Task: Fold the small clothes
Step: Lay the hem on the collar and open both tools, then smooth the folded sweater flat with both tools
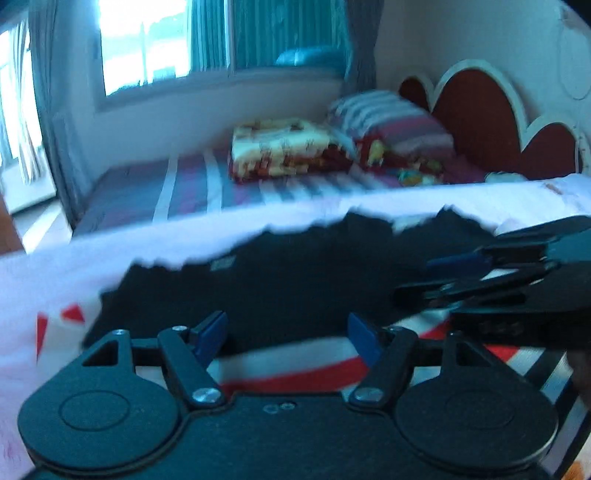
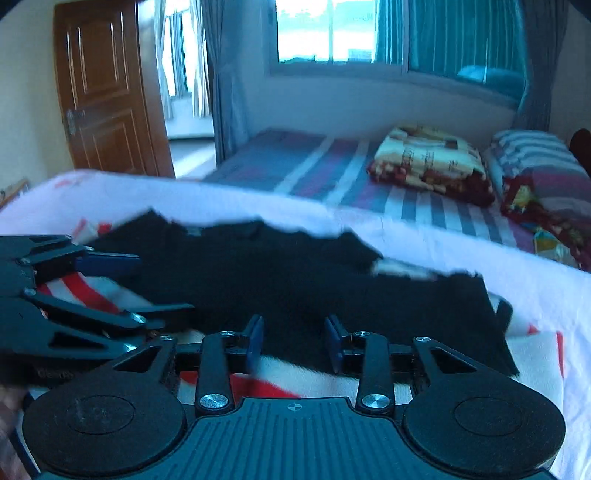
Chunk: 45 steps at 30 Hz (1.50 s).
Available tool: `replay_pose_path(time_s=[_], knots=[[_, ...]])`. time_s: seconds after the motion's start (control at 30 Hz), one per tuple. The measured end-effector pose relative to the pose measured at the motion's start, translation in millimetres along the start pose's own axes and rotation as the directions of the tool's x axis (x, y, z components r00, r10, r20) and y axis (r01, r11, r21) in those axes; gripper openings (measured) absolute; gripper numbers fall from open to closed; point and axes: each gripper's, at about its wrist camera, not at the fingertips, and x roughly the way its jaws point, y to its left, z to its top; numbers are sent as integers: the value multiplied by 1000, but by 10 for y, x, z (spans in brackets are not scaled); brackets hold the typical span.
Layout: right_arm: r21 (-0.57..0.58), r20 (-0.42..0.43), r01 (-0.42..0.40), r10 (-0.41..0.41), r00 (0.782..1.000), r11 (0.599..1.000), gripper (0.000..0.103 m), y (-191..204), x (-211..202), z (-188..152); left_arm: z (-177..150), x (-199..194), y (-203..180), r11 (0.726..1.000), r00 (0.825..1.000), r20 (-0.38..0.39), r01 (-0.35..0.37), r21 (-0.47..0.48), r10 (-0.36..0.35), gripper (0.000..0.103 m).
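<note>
A black garment (image 1: 277, 280) lies spread flat on a white cover with red stripes (image 1: 303, 369). My left gripper (image 1: 288, 332) hovers at its near edge. Its blue pads (image 1: 210, 336) stand wide apart with nothing pressed between them. My right gripper (image 1: 424, 278) reaches in from the right over the same cloth. In the right wrist view the garment (image 2: 277, 280) runs across the cover (image 2: 535, 295). My right gripper (image 2: 294, 341) stands partly open at the near hem, its pads clear of the cloth. The left gripper (image 2: 162, 286) comes in from the left, also open.
Beyond the cover lies a striped bed (image 2: 295, 162) with a folded patterned blanket (image 2: 432, 162) and a striped pillow (image 2: 539, 158). A red headboard (image 1: 476, 118) stands at the back right. A wooden door (image 2: 107, 92) and curtained windows (image 2: 369, 33) line the far walls.
</note>
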Motion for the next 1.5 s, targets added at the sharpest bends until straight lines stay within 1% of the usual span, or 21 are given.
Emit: replay_pose_path(time_s=[0.07, 0.13, 0.2, 0.27, 0.33, 0.37, 0.47, 0.5, 0.6, 0.7, 0.8, 0.9, 0.97, 1.03, 1.1, 1.17, 1.2, 1.33, 1.4, 1.43, 1.5], knots=[[21, -6, 102, -102, 995, 995, 36, -220, -85, -59, -80, -76, 226, 999, 999, 4, -35, -37, 35, 72], [86, -21, 181, -179, 984, 980, 35, -568, -216, -154, -225, -193, 521, 991, 994, 0, -109, -73, 110, 72], [104, -24, 215, -214, 977, 971, 34, -798, -344, -228, -346, -274, 762, 988, 992, 8, -122, -90, 124, 72], [87, -27, 201, -200, 980, 976, 35, -808, -389, -232, -385, -302, 800, 983, 986, 2, -165, -79, 166, 75], [77, 8, 220, -221, 975, 972, 35, -675, -504, -195, -337, -354, 760, 981, 986, 3, -166, -101, 168, 68], [86, 42, 199, -204, 978, 976, 35, -618, -601, -198, -286, -445, 662, 982, 986, 29, -161, -97, 165, 68], [75, 80, 100, -106, 991, 992, 35, -293, -701, -206, -229, -630, 326, 994, 991, 101, -84, -68, 91, 71], [58, 74, 74, -78, 994, 996, 35, -187, -689, -215, -218, -613, 175, 998, 994, 100, -50, -42, 54, 71], [30, 45, 19, -21, 999, 999, 35, 125, -630, -263, -259, -502, -200, 1000, 998, 64, -7, 10, 6, 71], [2, 12, 42, -42, 999, 999, 35, 283, -563, -343, -371, -396, -291, 1000, 1000, 29, -2, -7, 2, 72], [-11, 9, 65, -64, 998, 998, 35, 209, -653, -448, -451, -489, -110, 1000, 999, 42, 10, -30, -8, 74], [35, -15, 192, -192, 981, 981, 35, -69, -785, -576, -584, -695, 117, 997, 997, 36, -72, -33, 74, 78], [89, -41, 250, -247, 968, 964, 34, -354, -920, -691, -708, -789, 382, 990, 993, 13, -118, -78, 120, 79], [77, -46, 257, -254, 966, 963, 35, -411, -1003, -736, -821, -911, 582, 989, 995, 21, -98, -115, 101, 77], [48, -7, 289, -289, 957, 956, 35, -243, -1090, -680, -811, -1007, 546, 988, 994, 32, -100, -121, 105, 76], [91, 66, 234, -240, 969, 968, 35, -76, -1248, -639, -780, -1099, 408, 988, 994, 57, -84, -127, 92, 76], [118, 71, 197, -206, 976, 973, 35, 28, -1271, -617, -762, -1135, 293, 990, 995, 70, -68, -123, 77, 76], [83, 24, 117, -119, 993, 990, 35, 453, -1136, -679, -784, -1119, -136, 997, 998, 64, -17, -78, 22, 76], [63, -37, 134, -132, 991, 989, 35, 561, -1008, -789, -844, -1068, -303, 999, 999, 38, -20, -38, 22, 76], [67, -46, 140, -138, 989, 988, 35, 579, -1017, -856, -886, -1038, -349, 999, 999, 13, -34, -18, 34, 77], [73, -44, 130, -127, 991, 989, 35, 562, -1118, -930, -954, -1073, -348, 999, 999, 14, -39, -15, 39, 77]])
